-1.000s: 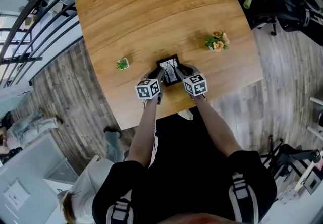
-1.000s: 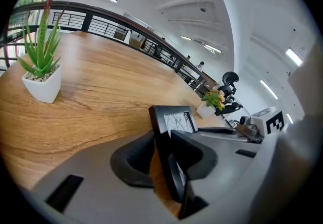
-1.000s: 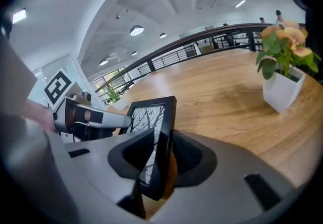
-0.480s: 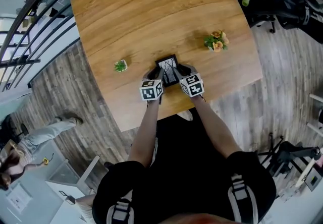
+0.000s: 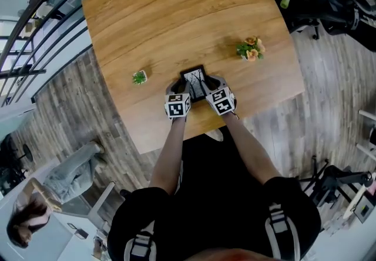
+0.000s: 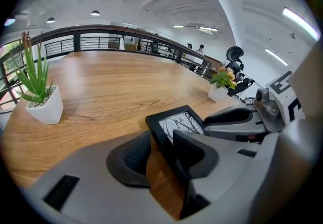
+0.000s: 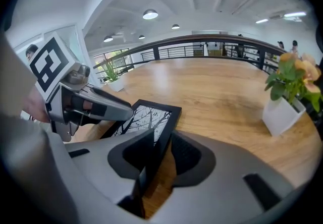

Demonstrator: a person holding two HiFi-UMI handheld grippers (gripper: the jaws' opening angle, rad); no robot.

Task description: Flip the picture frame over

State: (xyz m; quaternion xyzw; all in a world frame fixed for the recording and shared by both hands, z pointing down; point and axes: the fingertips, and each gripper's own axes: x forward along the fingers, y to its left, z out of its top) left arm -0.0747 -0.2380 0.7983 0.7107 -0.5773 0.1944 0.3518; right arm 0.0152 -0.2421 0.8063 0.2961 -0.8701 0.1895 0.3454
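- My left tool point(image 6: 161, 152) has its jaws apart around the left edge of the frame point(image 6: 179, 123). They have just been opening, and bare wood shows between the outer pad and the frame.
- My right tool point(image 7: 161, 155) is clamped on the frame's right edge, with one pad on the picture side and the other behind it.
- The frame is black, and its print of bare branches faces up. It sits between my two tools over the tabletop point(image 5: 176, 13), close to the edge nearest me.
- I cannot tell whether its far end touches the wood.
- A green plant point(image 5: 140, 77) in a white pot stands to the left of the frame, well apart from it.
- A flower pot point(image 5: 251, 48) with orange blooms stands to the right, farther off.
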